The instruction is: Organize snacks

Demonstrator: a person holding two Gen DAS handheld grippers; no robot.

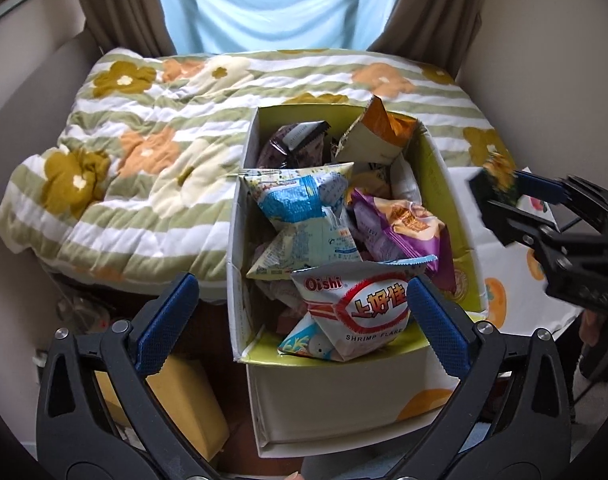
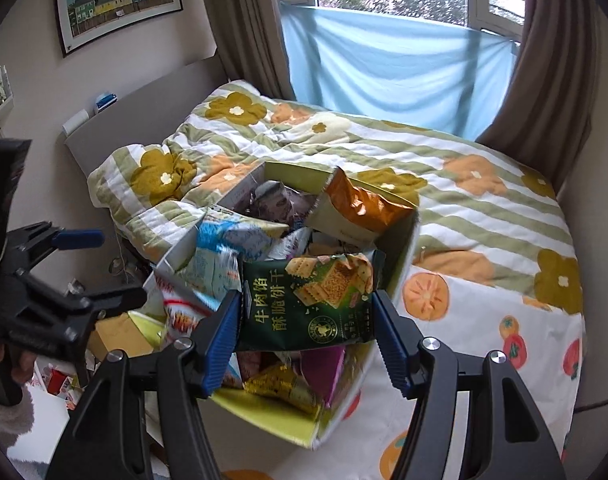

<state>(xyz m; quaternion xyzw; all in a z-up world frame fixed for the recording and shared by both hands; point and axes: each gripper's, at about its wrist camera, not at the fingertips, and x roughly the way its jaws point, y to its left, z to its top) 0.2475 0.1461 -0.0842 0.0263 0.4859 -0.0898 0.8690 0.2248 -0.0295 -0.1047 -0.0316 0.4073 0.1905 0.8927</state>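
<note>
Light, crinkly snack packets — right gripper (image 2: 306, 312) carries a green cracker packet (image 2: 310, 300) over the box (image 2: 400, 248).
Clamped at its side edges; left gripper (image 1: 299, 312) gapes empty above the Oishi shrimp-flakes bag (image 1: 356, 312) — pinch seams, not the fragile puffed middle.

"oishi", "shrimp flake" on white packet (image 1: 356, 312)

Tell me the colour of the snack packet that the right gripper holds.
The cracker packet is dark green, seen best in the right wrist view.

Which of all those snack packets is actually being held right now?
The dark green cracker packet, clamped in the right hand-held gripper above the box; every other packet lies loose inside it.
</note>
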